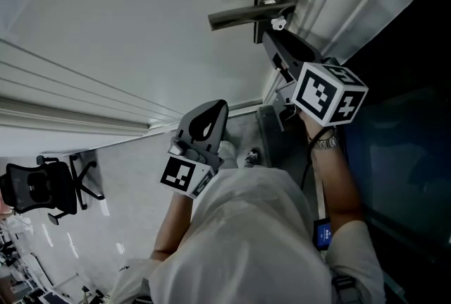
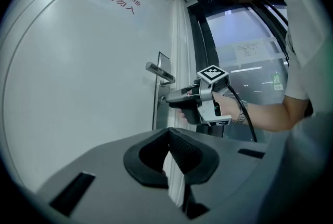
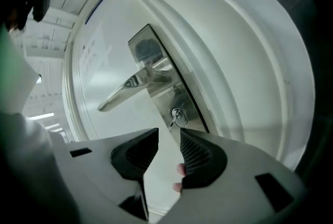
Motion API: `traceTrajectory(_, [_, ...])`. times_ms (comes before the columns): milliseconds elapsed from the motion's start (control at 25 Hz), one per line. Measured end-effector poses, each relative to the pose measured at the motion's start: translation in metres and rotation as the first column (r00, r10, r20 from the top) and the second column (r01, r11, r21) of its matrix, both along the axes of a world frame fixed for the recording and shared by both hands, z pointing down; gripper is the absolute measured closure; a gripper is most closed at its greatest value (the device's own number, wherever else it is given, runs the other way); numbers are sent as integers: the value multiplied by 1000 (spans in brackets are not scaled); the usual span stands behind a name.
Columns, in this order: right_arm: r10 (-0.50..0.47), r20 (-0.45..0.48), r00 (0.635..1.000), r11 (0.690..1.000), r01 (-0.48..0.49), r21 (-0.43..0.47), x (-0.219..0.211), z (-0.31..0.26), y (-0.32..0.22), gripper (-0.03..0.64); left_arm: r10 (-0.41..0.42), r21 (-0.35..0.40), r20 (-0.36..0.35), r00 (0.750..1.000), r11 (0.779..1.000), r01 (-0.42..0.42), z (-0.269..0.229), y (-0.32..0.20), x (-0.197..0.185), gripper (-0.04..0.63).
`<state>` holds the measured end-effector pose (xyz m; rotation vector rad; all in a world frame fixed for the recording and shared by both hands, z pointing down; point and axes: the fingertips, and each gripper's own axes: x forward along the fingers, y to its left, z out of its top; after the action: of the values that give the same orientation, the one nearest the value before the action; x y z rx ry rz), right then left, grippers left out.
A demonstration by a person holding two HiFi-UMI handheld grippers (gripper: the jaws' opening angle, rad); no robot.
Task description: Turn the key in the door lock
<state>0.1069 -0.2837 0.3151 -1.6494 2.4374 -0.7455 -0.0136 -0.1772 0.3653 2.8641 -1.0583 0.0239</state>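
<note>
We hold our right gripper (image 3: 169, 135) released just below the key (image 3: 177, 114). The lever handle (image 3: 130, 85) juts toward the upper left. Our left gripper (image 2: 168, 133) is clenched on nothing.

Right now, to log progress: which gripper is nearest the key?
The right gripper, jaws apart and empty just short of the key; the left gripper, shut, hangs back.
</note>
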Motion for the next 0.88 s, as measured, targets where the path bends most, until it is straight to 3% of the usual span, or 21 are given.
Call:
traceTrajectory(120, [19, -223, 975, 999, -9, 43, 4, 3, 3, 511, 2, -6, 1, 1000, 1000, -2, 1, 1, 0, 591])
traceTrajectory(240, [59, -458, 887, 994, -13, 104, 10, 3, 4, 511, -1, -7, -1, 1000, 1000, 1, 2, 0, -1, 591])
traceTrajectory(320, [108, -622, 776, 986, -4, 166, 13, 1, 5, 511, -2, -8, -2, 1000, 1000, 2, 3, 0, -2, 590])
traceTrajectory(360, [137, -700, 701, 980, 7, 199, 14, 0, 6, 511, -3, -10, -2, 1000, 1000, 3, 5, 0, -3, 590])
traceTrajectory(440, [203, -838, 507, 963, 50, 264, 13, -2, 6, 511, -6, -15, -2, 1000, 1000, 6, 7, 1, -4, 591])
traceTrajectory(520, [268, -921, 283, 945, 108, 308, 12, -2, 6, 511, -10, -17, -5, 1000, 1000, 10, 7, 1, -4, 589])
traceTrajectory(560, [291, -938, 190, 938, 137, 319, 11, -1, 5, 511, -13, -18, -7, 1000, 1000, 12, 8, 2, -5, 591])
traceTrajectory(600, [306, -944, 122, 932, 163, 323, 10, 0, 4, 511, -16, -20, -9, 1000, 1000, 15, 8, 2, -6, 591])
traceTrajectory(640, [316, -945, 79, 928, 184, 325, 8, -1, 3, 511, -19, -21, -11, 1000, 1000, 19, 8, 2, -6, 590])
traceTrajectory(880, [346, -935, -75, 911, 264, 316, 2, -7, -4, 506, -33, -21, -16, 999, 999, 33, 9, 4, -11, 591])
